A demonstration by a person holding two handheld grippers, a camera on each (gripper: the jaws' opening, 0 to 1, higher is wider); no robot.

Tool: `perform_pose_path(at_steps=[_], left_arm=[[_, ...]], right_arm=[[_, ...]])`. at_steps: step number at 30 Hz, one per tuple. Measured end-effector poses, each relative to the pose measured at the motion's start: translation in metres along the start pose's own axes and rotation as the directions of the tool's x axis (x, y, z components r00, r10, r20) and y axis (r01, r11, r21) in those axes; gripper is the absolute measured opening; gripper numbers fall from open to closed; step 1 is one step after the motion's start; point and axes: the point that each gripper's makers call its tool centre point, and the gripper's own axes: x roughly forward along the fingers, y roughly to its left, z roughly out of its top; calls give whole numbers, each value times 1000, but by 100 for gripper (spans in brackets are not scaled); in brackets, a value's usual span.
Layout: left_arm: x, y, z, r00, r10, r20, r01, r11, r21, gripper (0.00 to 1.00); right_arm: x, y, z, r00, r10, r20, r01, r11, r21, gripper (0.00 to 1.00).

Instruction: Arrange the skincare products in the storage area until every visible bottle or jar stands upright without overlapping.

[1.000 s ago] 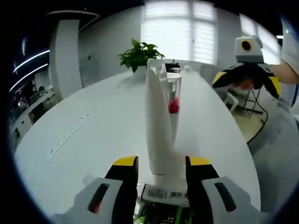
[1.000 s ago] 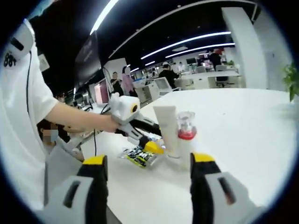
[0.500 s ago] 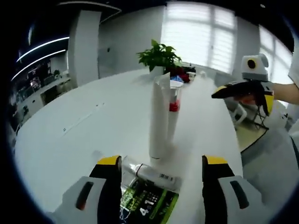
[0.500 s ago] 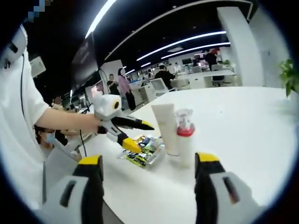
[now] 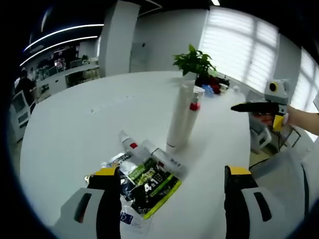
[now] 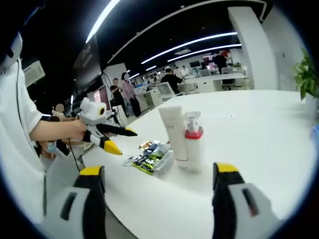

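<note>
Left gripper [image 5: 169, 199]: two pale grey jaw housings, each with a dark oval recess carrying an orange mark, ending in black fingers [image 5: 107, 199] capped with yellow tips. Seen from the right gripper view [image 6: 117, 139], the same tool showed a black body with yellow-tipped jaws.

Right gripper [image 6: 159, 199]: same build, grey housings, black fingers [image 6: 227, 194], yellow caps. From the left gripper view [image 5: 249, 107] it appeared black with a yellow patch near the grip.

Person wore a white short-sleeved shirt [image 6: 20, 124]; a thin dark cable ran down its front.
</note>
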Motion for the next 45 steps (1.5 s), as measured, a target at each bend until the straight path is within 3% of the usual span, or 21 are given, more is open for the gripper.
perform_pose_path(at_steps=[15,18,36,45], left_arm=[[-56,7,-15,989,143,41,-138,985,-102,93],[-64,8,-14,981,178,76,-168,979,-114,93],[-100,-7,-37,967,242,75,-229,961,-152,96],[-107,-5,-35,961,259,96,-241,957,-162,97]], right_arm=[[-8,9,-5,1000,-25,-13,25,1000,0,94],[-10,13,-5,1000,-27,-11,27,1000,1,96],[-24,22,-16,998,-56,-20,56,998,9,98],[-27,20,-20,997,-74,-26,74,997,19,97]])
